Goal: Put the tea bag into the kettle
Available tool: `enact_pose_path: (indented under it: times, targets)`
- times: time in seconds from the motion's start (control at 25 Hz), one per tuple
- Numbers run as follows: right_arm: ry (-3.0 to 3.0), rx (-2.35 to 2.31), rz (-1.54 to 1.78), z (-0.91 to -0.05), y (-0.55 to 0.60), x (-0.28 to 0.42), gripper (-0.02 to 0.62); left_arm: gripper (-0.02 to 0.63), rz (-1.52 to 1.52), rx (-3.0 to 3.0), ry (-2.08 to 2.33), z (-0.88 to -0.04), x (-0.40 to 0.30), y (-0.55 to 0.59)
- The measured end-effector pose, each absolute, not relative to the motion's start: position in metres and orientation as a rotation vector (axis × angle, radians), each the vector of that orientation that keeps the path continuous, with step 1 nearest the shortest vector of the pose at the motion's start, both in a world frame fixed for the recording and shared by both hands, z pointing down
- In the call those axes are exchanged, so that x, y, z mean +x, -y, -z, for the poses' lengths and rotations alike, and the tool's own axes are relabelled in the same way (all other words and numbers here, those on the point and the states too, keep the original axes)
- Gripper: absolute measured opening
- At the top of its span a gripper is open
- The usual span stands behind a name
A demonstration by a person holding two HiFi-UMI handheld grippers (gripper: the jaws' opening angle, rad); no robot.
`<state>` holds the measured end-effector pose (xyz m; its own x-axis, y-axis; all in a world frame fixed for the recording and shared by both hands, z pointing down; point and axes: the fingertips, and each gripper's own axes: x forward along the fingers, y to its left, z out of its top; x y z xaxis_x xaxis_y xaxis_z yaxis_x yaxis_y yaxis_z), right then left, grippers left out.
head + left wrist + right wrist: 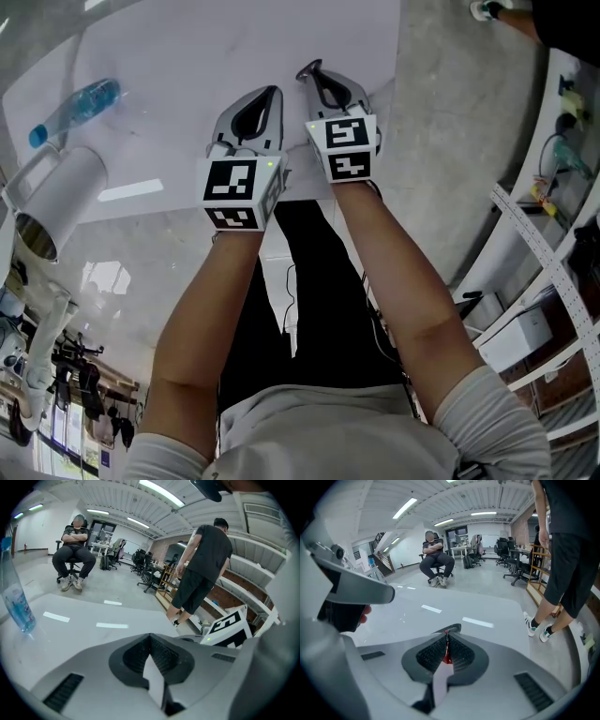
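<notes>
Tea bag [446, 657] sits pinched in the right gripper [312, 70], whose jaws are closed together on it. Only a small red piece and a thin thread running up to the tips show between the dark ribbed pads [461, 656]. The left gripper [270, 92] is also closed tight, pad against pad, and nothing from the table shows between them in its own view.

Both grippers are held side by side above the near edge of the white table [187, 56], the right one reaching slightly farther. Their marker cubes [239, 192] lie just beside each other without clearly touching.

The kettle [56, 192] stands at the near left of the table, well apart from both grippers and from the tea bag. It is white, its handle is on the far side and its mouth is uncovered. Farther off, at the far left, is a clear blue-tinted water bottle [80, 105] with a blue cap; the left gripper view shows it upright.

Beyond the table, a seated person [72, 550] sits on an office chair with arms folded. To the right, a standing person [201, 569] in a black shirt and shorts is close to the table's far right corner.
</notes>
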<state>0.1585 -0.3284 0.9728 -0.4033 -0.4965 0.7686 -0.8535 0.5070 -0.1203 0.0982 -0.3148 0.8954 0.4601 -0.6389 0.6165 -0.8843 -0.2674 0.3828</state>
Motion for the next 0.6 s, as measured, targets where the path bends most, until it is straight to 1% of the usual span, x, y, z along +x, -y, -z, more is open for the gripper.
enact_pose_path:
  times: [0.28,0.6]
  targets:
    - [2.116,1.204,-0.646,-0.902,0.331,0.158,0.018,0.002,-0.446,2.072,1.288,-0.848,0.090,0.315]
    - [2.169,1.354,-0.628,-0.800,0.328,0.153,0.018,0.002,-0.416,2.158,1.304,-0.768,0.088,0.317]
